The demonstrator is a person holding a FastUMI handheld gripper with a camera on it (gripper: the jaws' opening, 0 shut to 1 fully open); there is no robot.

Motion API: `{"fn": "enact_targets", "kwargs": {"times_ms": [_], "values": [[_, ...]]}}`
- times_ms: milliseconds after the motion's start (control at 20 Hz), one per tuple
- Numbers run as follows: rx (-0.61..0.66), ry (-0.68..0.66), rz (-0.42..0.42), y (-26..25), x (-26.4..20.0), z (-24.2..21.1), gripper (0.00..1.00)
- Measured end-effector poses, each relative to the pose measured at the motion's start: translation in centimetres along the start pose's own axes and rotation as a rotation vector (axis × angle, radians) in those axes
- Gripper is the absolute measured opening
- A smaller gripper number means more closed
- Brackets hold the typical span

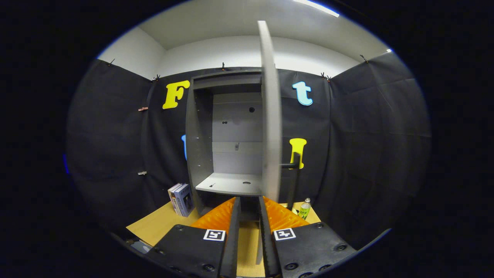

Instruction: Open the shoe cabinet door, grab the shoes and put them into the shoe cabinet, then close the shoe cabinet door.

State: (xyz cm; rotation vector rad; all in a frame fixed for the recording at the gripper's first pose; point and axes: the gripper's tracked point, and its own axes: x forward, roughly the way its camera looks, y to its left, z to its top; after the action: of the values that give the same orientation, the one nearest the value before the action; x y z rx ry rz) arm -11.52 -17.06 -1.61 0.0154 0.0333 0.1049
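Looking along the gripper (249,216) from just behind it, I see the jaws held a little apart, a narrow gap between them, with nothing pinched; the wooden table (154,226) shows through that gap. The fingertips (236,204) reach to the foot of the shoe cabinet (198,143), which stands upright on the table straight ahead.

The cabinet is grey and stands open. Its door (270,116) is swung out toward the gripper, so it is seen edge-on as a thin tall slab rising from just above the right finger. A dark bar handle (295,173) juts from the door's right face, on the side away from the cabinet's opening.

Inside, a pale shelf (231,183) lies bare, with a small hole near its right end. The grey back panel (237,127) above it carries a few small holes and fittings. Below the shelf is a dark lower space, mostly hidden by the fingers.

Left of the cabinet, a few books (181,199) stand leaning together on the table, close by its base. To the right, beyond the door, a clear bottle with a green label (305,208) stands upright near the table's far corner.
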Motion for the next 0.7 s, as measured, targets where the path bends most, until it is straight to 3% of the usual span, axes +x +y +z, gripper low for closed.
{"fn": "enact_targets", "kwargs": {"times_ms": [500,700], "values": [[0.012,0.221,0.147,7.5,3.2,-11.6,0.31],[0.034,0.378,0.134,9.6,5.6,-19.0,0.31]]}}
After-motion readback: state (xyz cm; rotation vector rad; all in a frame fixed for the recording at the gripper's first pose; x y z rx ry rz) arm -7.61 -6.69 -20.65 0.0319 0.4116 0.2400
